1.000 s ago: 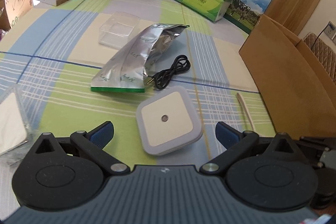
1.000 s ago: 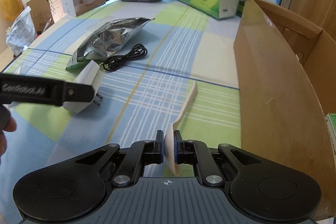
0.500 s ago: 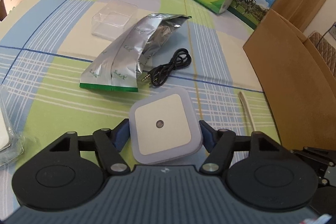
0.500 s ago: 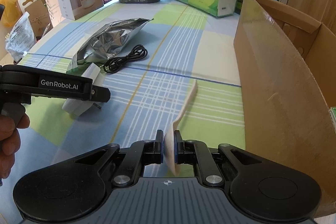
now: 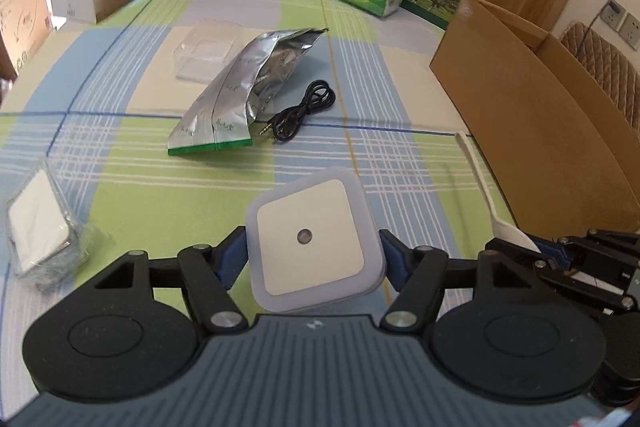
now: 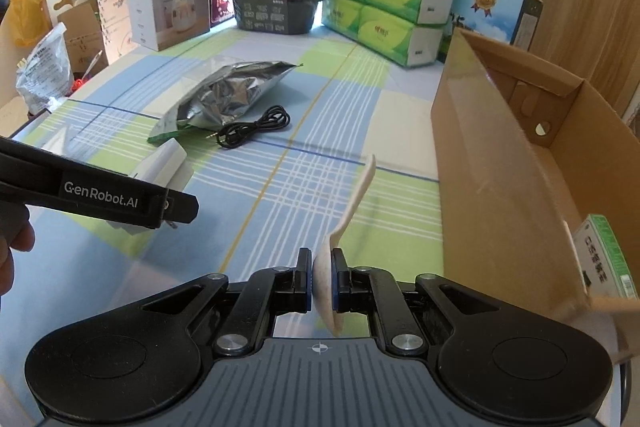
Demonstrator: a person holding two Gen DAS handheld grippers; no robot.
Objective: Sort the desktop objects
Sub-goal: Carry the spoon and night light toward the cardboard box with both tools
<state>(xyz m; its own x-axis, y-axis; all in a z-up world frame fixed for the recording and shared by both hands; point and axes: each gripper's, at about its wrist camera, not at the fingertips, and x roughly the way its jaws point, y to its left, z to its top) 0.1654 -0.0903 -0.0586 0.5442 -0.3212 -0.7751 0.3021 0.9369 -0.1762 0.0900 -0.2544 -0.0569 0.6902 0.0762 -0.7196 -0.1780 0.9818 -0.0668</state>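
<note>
Beside the cardboard box (image 6: 516,163), on the checked tabletop (image 5: 132,183), both pairs of tongs are loaded.

Change over the last second: the left tongs (image 5: 313,254) went from wide open around the square white night light (image 5: 310,241) to closed against its two side edges. The light has also gone from lying flat to tilted, with its near edge raised; the right wrist view shows its plug pins clear of the cloth. Judgement: the grasp is made and the lift has begun, so this item is ready to be carried to the box.

Right tongs (image 6: 322,277): unchanged, pinched tight on the bowl of the white plastic spoon (image 6: 352,203), handle pointing forward and up, away from the camera.

Positions relative to the box: the spoon is just left of the box's near wall; the night light is further left, well apart from that wall. The black audio cable (image 5: 298,113) and silver foil pouch (image 5: 244,91) lie further out on the tabletop, left of the box, untouched. A green-labelled carton (image 6: 604,259) already sits in the box's near corner.

Risk, as judged: the light is held only by its smooth rounded edges and could pivot.
</note>
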